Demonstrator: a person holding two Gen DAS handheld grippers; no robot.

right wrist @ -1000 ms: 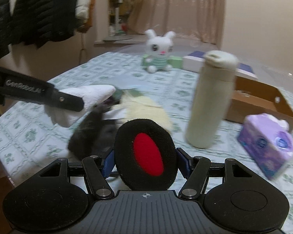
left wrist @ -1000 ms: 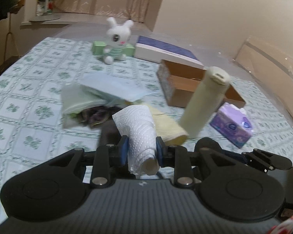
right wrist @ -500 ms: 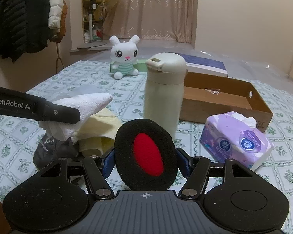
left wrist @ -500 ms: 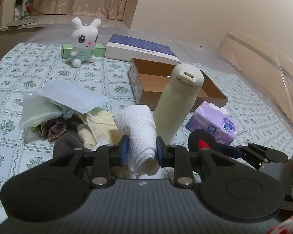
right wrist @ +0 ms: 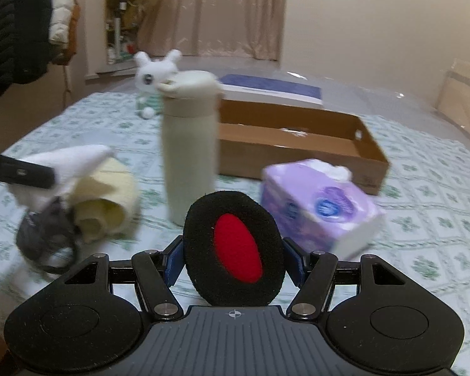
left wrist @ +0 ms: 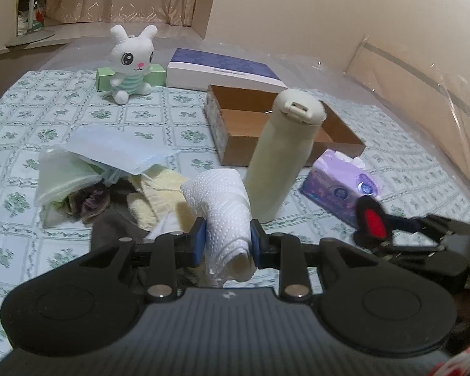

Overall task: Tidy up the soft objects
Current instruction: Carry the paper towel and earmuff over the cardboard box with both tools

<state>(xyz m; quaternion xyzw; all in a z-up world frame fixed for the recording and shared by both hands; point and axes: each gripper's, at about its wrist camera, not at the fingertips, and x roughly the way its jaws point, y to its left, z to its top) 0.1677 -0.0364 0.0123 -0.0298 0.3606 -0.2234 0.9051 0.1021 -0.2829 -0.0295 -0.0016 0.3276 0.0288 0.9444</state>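
The left gripper [left wrist: 225, 244] clamps a rolled white paper towel [left wrist: 222, 206] between its blue pads, the roll sticking up and forward past the fingertips. The right gripper [right wrist: 233, 260] is closed on a round black earmuff pad with a red centre [right wrist: 233, 250], which fills the gap between its pads.

Both are held above a desk covered with a green-and-white patterned cloth [left wrist: 31, 119]. Just ahead of the left gripper, slightly to its right, stands an upright cream bottle [left wrist: 282, 153]; from the right gripper the same bottle [right wrist: 188, 150] is ahead and to the left. A cardboard box [left wrist: 235, 125], open at the top, lies behind the bottle, with a purple tissue pack [left wrist: 341, 181] beside its near corner, ahead and right of the left gripper and close in front of the right one.

A heap of soft things lies ahead and left of the left gripper: a yellow towel [left wrist: 153, 191], pale blue and green face masks [left wrist: 87, 156] and a dark grey cloth [left wrist: 116, 222]. Farther off, at the desk's far side, a white stuffed rabbit [left wrist: 130, 65] sits upright against a small green box [left wrist: 103, 76], next to a flat blue-and-white box [left wrist: 222, 72]. The right wrist view is blurred.
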